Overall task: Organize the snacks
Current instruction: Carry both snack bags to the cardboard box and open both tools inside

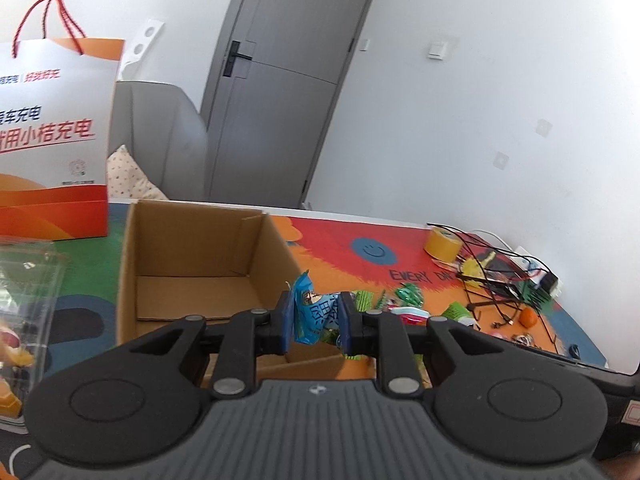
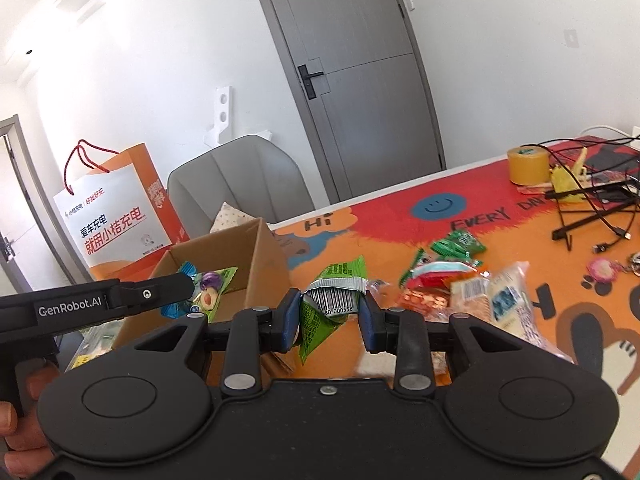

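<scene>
Blue crinkled snack packet (image 1: 313,312) clamped in left gripper (image 1: 313,320) jaws | green barcoded packet (image 2: 330,312), seemingly foil-banded, clamped in right gripper (image 2: 330,318)

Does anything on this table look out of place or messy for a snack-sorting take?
Yes: a tangle of black cables and a tape roll clutter the far right of the table, non-snack items near the loose snack packets.

Bright, even daylight filled both fisheye views.
Edges curved and vignetted; the snack pile (image 2: 460,292) smeared slightly, and the white walls looked washed out.
</scene>
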The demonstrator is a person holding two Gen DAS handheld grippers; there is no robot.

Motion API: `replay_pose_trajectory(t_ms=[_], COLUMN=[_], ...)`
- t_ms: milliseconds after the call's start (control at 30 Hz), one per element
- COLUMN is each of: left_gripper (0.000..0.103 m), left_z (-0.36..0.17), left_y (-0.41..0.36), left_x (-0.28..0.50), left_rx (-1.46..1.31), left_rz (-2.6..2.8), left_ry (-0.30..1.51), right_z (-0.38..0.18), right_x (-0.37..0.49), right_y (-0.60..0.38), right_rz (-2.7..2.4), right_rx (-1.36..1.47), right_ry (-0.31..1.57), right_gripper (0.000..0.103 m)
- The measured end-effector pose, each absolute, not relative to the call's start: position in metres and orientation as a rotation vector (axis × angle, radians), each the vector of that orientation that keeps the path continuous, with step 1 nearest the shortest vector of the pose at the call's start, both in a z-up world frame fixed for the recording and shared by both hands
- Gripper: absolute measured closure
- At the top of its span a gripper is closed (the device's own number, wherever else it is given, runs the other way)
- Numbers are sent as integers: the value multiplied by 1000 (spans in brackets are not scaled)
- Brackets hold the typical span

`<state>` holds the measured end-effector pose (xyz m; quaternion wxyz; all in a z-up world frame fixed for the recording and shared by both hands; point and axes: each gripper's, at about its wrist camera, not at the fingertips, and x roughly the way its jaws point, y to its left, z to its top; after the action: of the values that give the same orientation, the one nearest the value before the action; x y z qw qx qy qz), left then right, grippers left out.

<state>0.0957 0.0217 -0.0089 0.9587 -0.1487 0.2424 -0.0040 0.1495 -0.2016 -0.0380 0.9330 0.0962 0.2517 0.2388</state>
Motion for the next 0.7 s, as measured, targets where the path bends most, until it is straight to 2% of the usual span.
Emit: replay_pose_trajectory(t_ms=[333, 533, 700], left_gripper=[81, 76, 50], left_z=[-19, -17, -10], left_y=[68, 86, 92], left_x=[103, 96, 85], left_rx=[-363, -382, -389], left_rz=[107, 158, 175], left_ry=[530, 539, 504], right_z=[-29, -27, -28], right_x=[164, 171, 175], right_y=[-155, -128, -115], right_rz=[569, 613, 637], right_rx=[183, 170, 173], right_ry=[536, 544, 554], right_gripper=[71, 71, 71])
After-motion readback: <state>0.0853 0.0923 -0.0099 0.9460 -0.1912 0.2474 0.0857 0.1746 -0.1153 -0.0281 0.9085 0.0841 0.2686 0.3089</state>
